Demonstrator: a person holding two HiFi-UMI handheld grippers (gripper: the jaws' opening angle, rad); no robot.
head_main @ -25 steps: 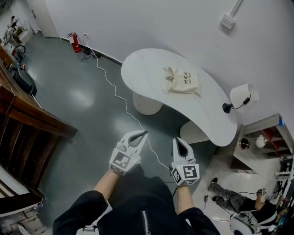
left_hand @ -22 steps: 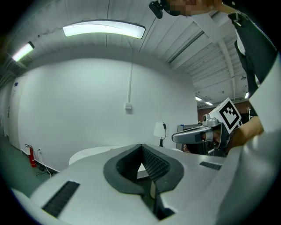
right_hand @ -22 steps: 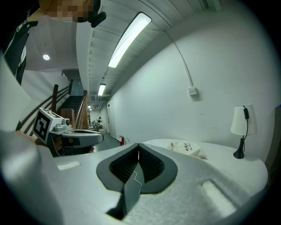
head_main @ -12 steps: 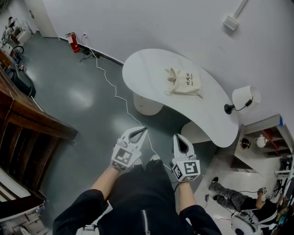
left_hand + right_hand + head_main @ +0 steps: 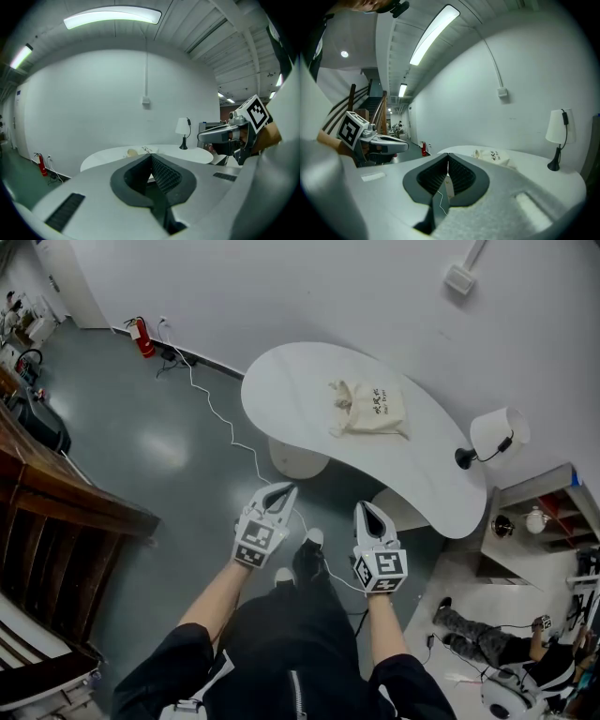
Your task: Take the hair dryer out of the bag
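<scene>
A glossy grey floor point(image 5: 159, 446) runs up to a plain white wall point(image 5: 309, 287), and against that wall stands a white kidney-shaped table point(image 5: 281, 381). On the tabletop lies a cream drawstring cloth bag with dark print point(image 5: 368, 409), its gathered mouth turned toward the table's left end. The cloth hides whatever is inside, so the hair dryer itself does not show. A white-shaded lamp with a black base point(image 5: 497, 434) stands at the table's right end, well apart from the bag.

The left gripper point(image 5: 284, 491) and the right gripper point(image 5: 366, 510) hang side by side over the floor, well short of the table, both pointing toward it. Each has its ribbed pads pressed together on nothing. A small pale slip on a thread point(image 5: 448, 186) lies in the hollow behind the right gripper's closed tips.
</scene>
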